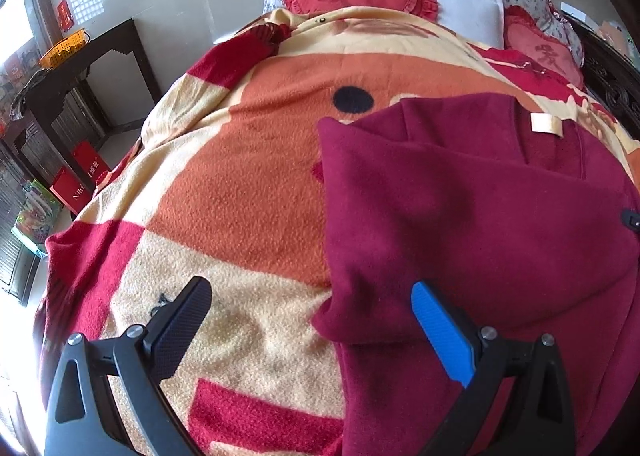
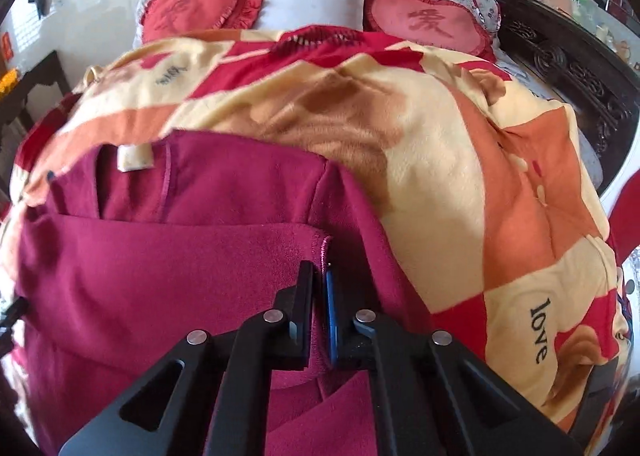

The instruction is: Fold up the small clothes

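Note:
A maroon fleece garment (image 1: 460, 216) with a cream neck label (image 1: 546, 124) lies partly folded on a red, orange and cream blanket (image 1: 248, 192). My left gripper (image 1: 312, 320) is open above the garment's left edge; its blue finger (image 1: 440, 332) hovers over the cloth, its black finger (image 1: 180, 324) over the blanket, nothing between them. In the right wrist view my right gripper (image 2: 320, 276) is shut on a hemmed edge of the maroon garment (image 2: 160, 276), and the folded layer lies across the body below the label (image 2: 136, 158).
Red heart cushions (image 2: 428, 22) and a white pillow (image 2: 316, 0) sit at the head of the bed. A dark carved bed frame (image 2: 568, 68) runs along the right. A dark wooden side table (image 1: 80, 68) with a yellow basket (image 1: 64, 48) and red boxes (image 1: 80, 176) stand left of the bed.

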Available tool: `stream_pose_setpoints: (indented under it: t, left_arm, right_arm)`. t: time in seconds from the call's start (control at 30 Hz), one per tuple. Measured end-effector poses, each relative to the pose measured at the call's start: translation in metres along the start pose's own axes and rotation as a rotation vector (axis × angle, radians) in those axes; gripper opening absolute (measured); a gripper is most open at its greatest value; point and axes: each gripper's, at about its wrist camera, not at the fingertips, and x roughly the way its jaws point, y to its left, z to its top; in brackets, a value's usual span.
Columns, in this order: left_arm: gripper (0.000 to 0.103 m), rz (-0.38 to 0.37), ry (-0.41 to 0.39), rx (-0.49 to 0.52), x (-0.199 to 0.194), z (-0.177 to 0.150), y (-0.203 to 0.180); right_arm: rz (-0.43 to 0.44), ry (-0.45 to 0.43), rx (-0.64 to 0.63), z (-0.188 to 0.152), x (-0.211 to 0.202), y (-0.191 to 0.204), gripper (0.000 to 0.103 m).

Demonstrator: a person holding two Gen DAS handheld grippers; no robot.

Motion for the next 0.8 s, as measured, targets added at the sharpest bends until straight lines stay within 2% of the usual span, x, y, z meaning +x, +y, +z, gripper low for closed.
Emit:
stream_pose_setpoints:
  t: [0.1, 0.17, 0.2, 0.5, 0.67, 0.8]
  left_arm:
    - [0.102, -0.004, -0.009, 0.008, -0.008, -0.002, 0.0]
    - [0.102, -0.018, -0.014, 0.011, -0.015, -0.002, 0.0]
    - [0.102, -0.028, -0.02, 0.011, -0.02, -0.004, -0.001]
    - [0.102, -0.143, -0.034, 0.047, -0.079, -0.031, -0.014]
    - [0.102, -0.172, -0.035, 0.055, -0.109, -0.058, -0.024]
    - [0.102, -0.235, 0.01, 0.036, -0.128, -0.082, -0.034]
  right_arm:
    - [-0.028, -0.019, -0.02, -0.004, -0.002, 0.006, 0.0]
    - [0.003, -0.011, 0.004, -0.005, -0.009, 0.004, 0.002]
    - [0.041, 0.008, 0.03, -0.007, -0.014, 0.0, 0.009]
    - [0.218, 0.035, 0.076, -0.049, -0.079, -0.021, 0.014]
    - [0.201, 0.031, 0.045, -0.075, -0.124, -0.042, 0.017]
    - [0.19, 0.028, 0.065, -0.094, -0.151, -0.061, 0.019]
